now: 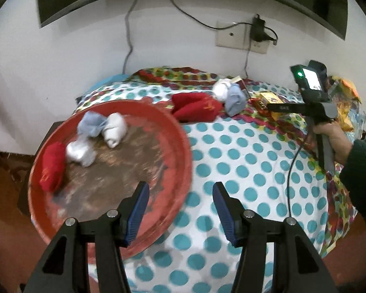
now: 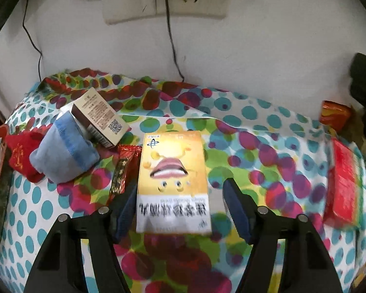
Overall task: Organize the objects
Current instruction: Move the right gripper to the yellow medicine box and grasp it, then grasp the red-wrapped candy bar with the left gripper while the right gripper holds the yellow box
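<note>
Now | red basin (image 1: 180,146) | holds rolled socks (image 1: 85,144) | left claw (image 1: 180,210) spread

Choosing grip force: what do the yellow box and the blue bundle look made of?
Yellow box: apparently thin printed cardboard with a slightly glossy finish; flat faces, crisp edges. Blue bundle: soft knitted fabric, matte, probably rolled socks; rounded, creased, with a ribbed band.
</note>
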